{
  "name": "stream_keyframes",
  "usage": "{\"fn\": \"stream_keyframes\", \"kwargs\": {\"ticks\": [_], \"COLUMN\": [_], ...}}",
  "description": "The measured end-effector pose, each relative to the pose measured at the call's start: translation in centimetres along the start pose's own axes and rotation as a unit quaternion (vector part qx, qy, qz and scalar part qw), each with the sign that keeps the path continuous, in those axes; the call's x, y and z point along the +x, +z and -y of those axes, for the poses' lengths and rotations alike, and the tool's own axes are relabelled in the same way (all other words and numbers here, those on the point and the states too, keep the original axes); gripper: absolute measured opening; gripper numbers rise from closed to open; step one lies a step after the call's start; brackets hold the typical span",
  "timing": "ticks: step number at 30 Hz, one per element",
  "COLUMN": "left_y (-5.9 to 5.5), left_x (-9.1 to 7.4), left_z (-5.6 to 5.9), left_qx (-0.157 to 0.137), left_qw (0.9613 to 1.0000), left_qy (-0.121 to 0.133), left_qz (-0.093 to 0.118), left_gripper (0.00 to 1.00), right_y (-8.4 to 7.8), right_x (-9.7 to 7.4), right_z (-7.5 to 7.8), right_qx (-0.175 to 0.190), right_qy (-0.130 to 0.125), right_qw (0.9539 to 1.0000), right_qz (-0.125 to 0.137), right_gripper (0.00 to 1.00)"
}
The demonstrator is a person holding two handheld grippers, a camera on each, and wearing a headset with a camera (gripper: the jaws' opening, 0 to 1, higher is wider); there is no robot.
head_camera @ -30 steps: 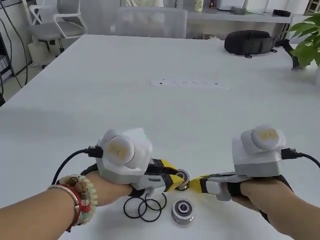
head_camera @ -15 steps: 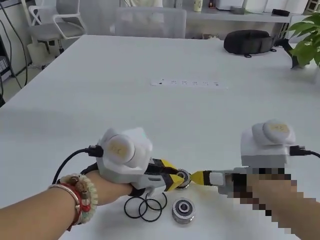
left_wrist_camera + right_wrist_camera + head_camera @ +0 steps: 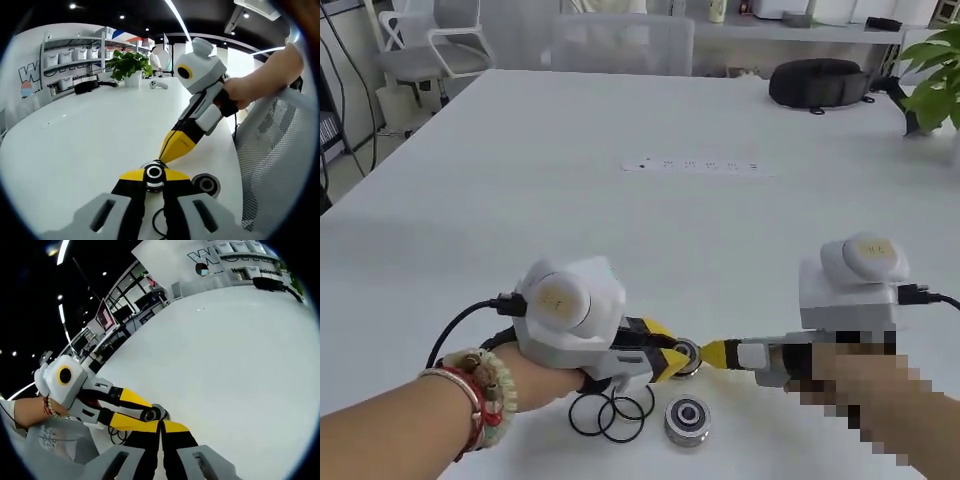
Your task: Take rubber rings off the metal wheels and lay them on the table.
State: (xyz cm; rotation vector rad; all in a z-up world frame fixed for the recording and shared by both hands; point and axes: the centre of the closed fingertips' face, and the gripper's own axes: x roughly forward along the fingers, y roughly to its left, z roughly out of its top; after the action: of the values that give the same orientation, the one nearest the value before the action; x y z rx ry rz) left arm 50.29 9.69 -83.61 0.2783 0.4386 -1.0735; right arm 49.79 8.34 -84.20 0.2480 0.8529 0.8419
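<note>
Gripping a small metal wheel between its yellow jaws, the left gripper holds it just above the white table, low and close to the person. In the left gripper view the jaws are clamped on either side of the wheel, its face turned toward the camera. The right gripper comes in from the opposite side with its jaws pressed together to a narrow point. Its tip is touching or all but touching the wheel's rim; whether a ring is pinched there is too small to tell. Three loose rubber rings lie overlapping on the table just under the left gripper. A second wheel sits flat beside them, apart from both tools.

From where I stand, the rings look thin, soft and stretchy, and light enough to flick away once freed. The wheel looks hard and smooth, and likely to roll or slip if the clamp loosens. I'd judge the best hold is on a ring's outer edge where it rides the groove, lifting a short loop clear and peeling it over the rim. The wheel is best held by its flat faces, so the rim is free.
</note>
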Motion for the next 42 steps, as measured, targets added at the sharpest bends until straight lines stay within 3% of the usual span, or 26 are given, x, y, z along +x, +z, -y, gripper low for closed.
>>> {"fn": "stream_keyframes", "kwargs": {"ticks": [9,15,42], "left_y": [0.0,0.0,0.0], "left_x": [0.0,0.1,0.0], "left_z": [-0.1,0.1,0.1], "left_qx": [-0.011,0.002,0.0], "left_qw": [0.9999,1.0,1.0], "left_qy": [0.0,0.001,0.001], "left_qz": [0.001,-0.002,0.003], "left_gripper": [0.07,0.07,0.07], "right_y": [0.4,0.3,0.6], "right_x": [0.1,0.1,0.4], "right_z": [-0.2,-0.1,-1.4], "right_qx": [0.004,0.0,-0.012], "right_qy": [0.006,0.006,0.022], "right_qw": [1.0,1.0,0.9997], "right_qz": [0.005,0.0,-0.002], "right_gripper": [0.0,0.0,0.0]}}
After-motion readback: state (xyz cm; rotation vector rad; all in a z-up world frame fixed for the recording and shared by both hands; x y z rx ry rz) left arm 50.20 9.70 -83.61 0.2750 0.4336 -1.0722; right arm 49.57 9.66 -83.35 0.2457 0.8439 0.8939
